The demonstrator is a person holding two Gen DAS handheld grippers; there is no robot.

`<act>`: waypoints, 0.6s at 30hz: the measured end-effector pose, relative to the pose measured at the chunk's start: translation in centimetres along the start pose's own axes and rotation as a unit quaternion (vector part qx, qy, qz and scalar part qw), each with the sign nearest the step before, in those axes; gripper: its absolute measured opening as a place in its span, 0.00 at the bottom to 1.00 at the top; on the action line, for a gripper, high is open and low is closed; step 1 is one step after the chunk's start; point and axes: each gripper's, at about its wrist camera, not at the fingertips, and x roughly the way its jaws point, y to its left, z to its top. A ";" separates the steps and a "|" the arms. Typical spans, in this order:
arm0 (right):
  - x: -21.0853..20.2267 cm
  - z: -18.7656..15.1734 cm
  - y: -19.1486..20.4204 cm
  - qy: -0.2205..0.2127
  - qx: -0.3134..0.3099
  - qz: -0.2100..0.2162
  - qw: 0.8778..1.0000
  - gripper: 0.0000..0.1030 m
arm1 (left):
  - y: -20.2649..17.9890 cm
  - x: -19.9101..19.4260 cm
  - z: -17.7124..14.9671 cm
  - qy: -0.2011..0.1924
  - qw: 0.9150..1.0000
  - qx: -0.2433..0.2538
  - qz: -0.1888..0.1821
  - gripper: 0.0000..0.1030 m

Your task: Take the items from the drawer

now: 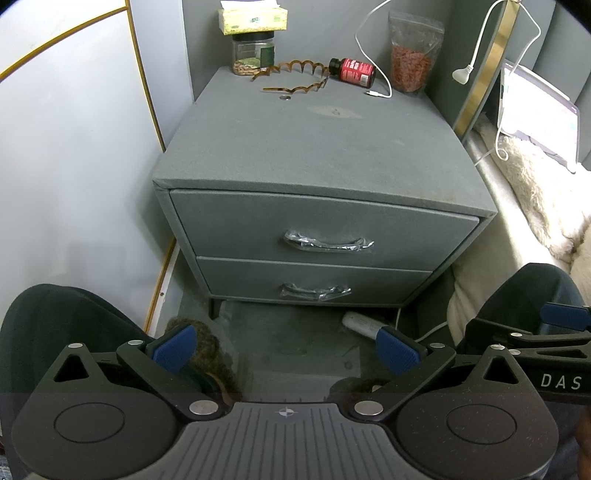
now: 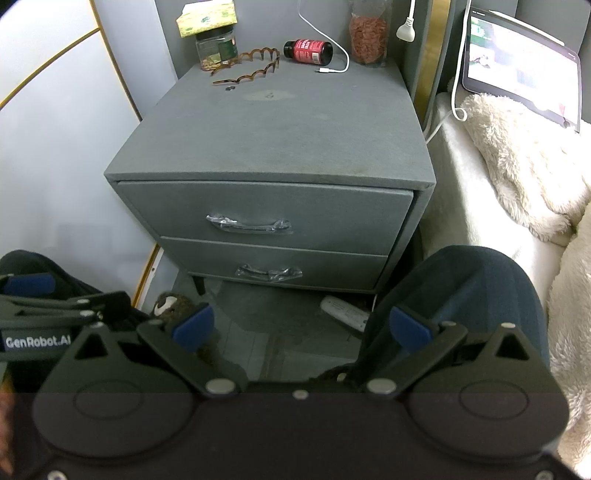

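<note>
Left wrist view: the left gripper (image 1: 286, 350) hangs with fingers spread wide and empty, above the floor (image 1: 295, 347) and well short of the nightstand (image 1: 314, 147). Both drawers are closed: the top drawer (image 1: 236, 225) and bottom drawer (image 1: 258, 277), each with a plastic-wrapped handle (image 1: 328, 243). On the nightstand's back edge stand a jar (image 1: 253, 55) under a tissue box (image 1: 253, 18), a headband (image 1: 295, 77), a red-labelled bottle (image 1: 352, 72) lying down, a cable (image 1: 373, 55) and a pouch (image 1: 412, 55). The front of the top is bare. A knee (image 1: 55, 325) sits left; the right gripper (image 1: 565, 317) at the right edge reads "DAS".

Right wrist view: the right gripper (image 2: 301, 328) is likewise spread and empty. A remote (image 2: 343, 314) lies on the floor by the nightstand's foot. A bed (image 2: 480, 221) with a blanket (image 2: 517, 158) closes in the right; a tablet (image 2: 521, 62) leans behind. The left gripper (image 2: 29, 284) reads "GenRobot.AI".
</note>
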 end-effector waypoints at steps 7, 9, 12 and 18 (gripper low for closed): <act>-0.1 0.1 0.1 0.000 -0.003 0.001 1.000 1.00 | 0.1 0.0 0.2 0.001 1.000 -0.002 0.000 1.00; -0.1 0.0 0.1 0.000 -0.003 0.002 1.000 1.00 | 0.1 0.0 0.2 0.000 1.000 -0.001 0.000 1.00; -0.1 0.1 0.0 0.000 -0.003 0.002 1.000 1.00 | 0.2 0.0 0.2 0.000 1.000 -0.001 0.001 1.00; -0.1 0.1 0.0 0.000 -0.003 0.002 1.000 1.00 | 0.2 0.0 0.1 0.000 1.000 -0.001 0.001 1.00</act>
